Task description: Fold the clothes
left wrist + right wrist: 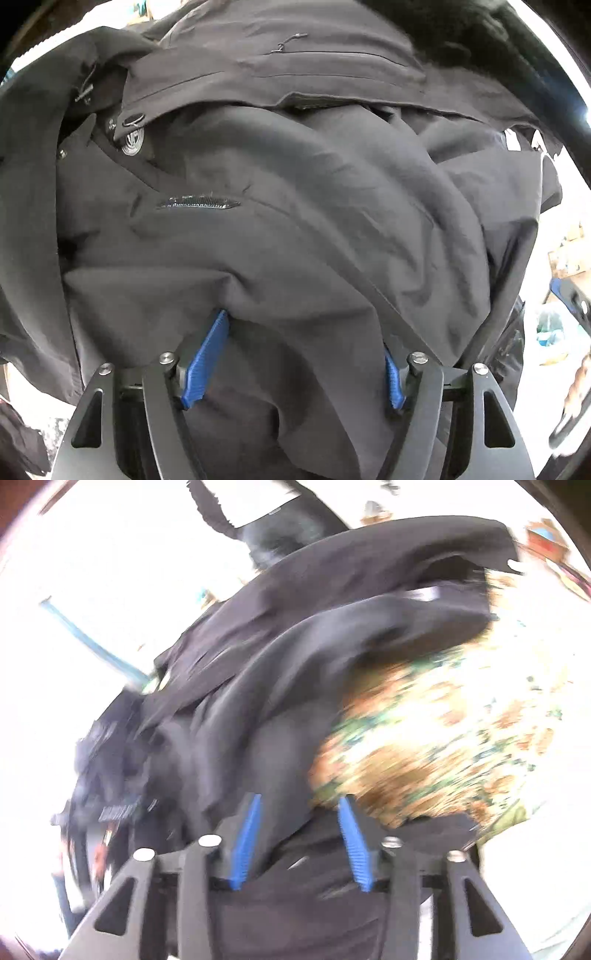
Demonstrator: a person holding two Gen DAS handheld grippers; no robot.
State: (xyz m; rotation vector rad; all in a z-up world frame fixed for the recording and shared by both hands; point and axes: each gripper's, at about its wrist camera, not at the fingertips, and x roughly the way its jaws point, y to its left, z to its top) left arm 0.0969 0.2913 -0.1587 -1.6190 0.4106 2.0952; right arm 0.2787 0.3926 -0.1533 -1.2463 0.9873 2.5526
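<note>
Both tongs, left (303,339) and right (301,805), gape wide around the black jacket (295,206) (right view blurred).

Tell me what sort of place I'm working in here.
Probably a lived-in home room, though blur and glare hide most of it. The black jacket lies bunched over a floral-patterned cover, perhaps a bedspread or tablecloth. Cluttered household bits sit at the edge.

jacket (295,221) bunched between left gripper (303,343) fingers | jacket left of floral cloth (443,738), over right gripper (299,801)
</note>
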